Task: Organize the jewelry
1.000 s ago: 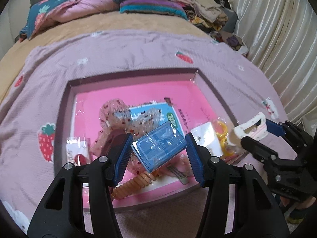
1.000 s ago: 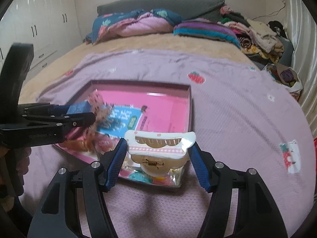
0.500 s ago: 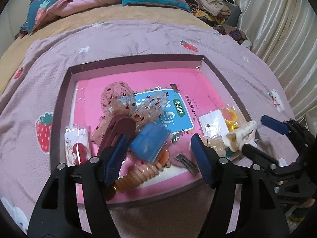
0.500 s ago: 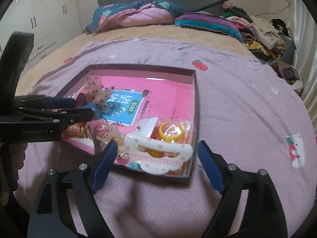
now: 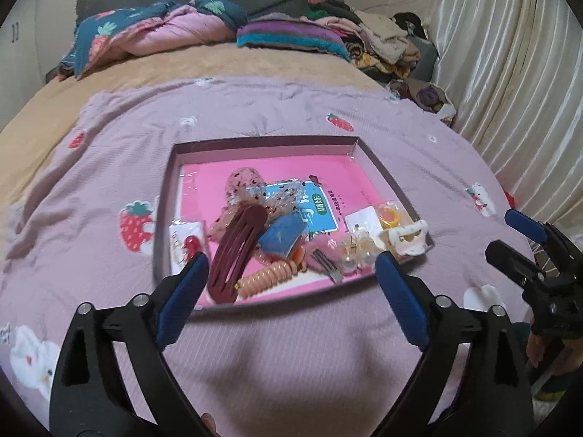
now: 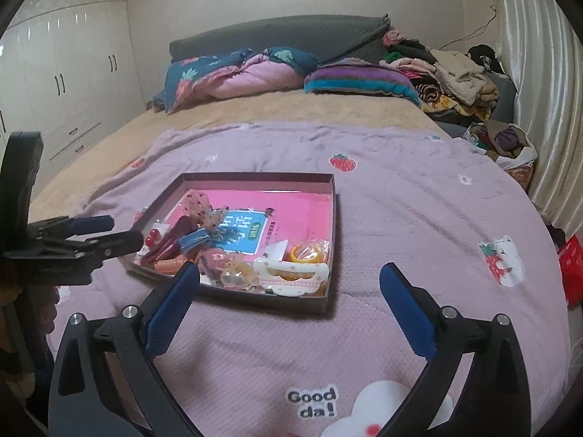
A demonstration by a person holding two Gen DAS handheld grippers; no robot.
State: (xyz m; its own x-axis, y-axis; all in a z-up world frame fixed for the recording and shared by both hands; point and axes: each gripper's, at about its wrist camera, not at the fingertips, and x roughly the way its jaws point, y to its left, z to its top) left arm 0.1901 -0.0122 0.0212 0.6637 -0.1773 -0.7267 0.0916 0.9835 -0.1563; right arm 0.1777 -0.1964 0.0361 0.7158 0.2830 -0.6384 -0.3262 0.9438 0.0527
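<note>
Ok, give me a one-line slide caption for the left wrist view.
Open left gripper hovers before the tray of hair accessories on a lilac blanket, white claw clip inside.

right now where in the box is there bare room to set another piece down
The far half of the shallow purple-rimmed box is bare pink liner, between the far wall and the sequinned bow. The near edge is crowded: maroon snap clip, blue clip, white claw clip.

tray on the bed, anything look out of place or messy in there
Nothing is spilled: every piece sits inside the tray. But it is all heaped along the near edge, the maroon hair clip lying over the coil hair tie and the blue box tilted on the pile.
</note>
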